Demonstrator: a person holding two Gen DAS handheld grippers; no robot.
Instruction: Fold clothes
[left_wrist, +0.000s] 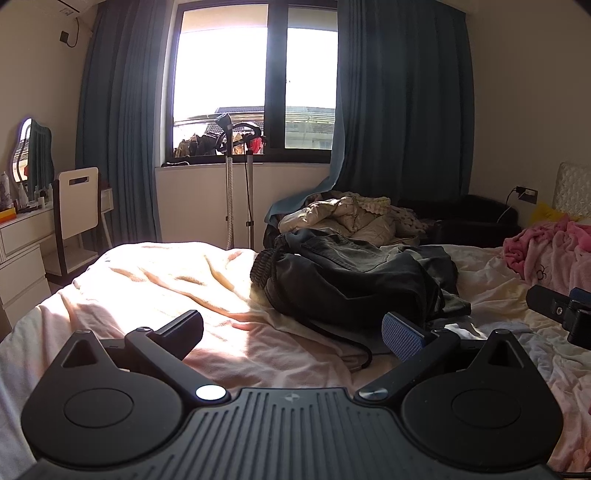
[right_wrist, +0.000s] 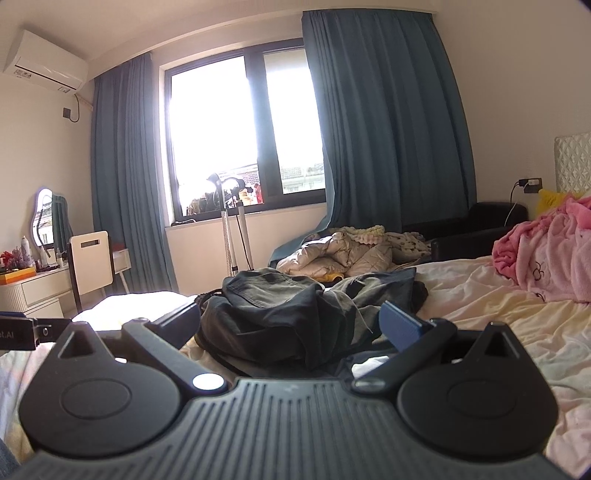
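A crumpled pile of dark grey clothes (left_wrist: 354, 273) lies on the bed, with a black drawstring cord (left_wrist: 343, 338) trailing toward me. My left gripper (left_wrist: 295, 332) is open and empty, low over the pale sheet, just short and left of the pile. In the right wrist view the same pile (right_wrist: 295, 314) sits straight ahead. My right gripper (right_wrist: 291, 325) is open, its fingers standing either side of the pile's near edge, holding nothing. The right gripper also shows at the right edge of the left wrist view (left_wrist: 565, 314).
The bed (left_wrist: 147, 280) has a pale cream sheet, sunlit at left. A pink blanket (right_wrist: 546, 254) lies at right. A beige quilted jacket heap (left_wrist: 354, 218) lies beyond the bed. A garment steamer stand (left_wrist: 236, 177), white chair (left_wrist: 77, 203) and dresser (left_wrist: 22, 240) stand near the window.
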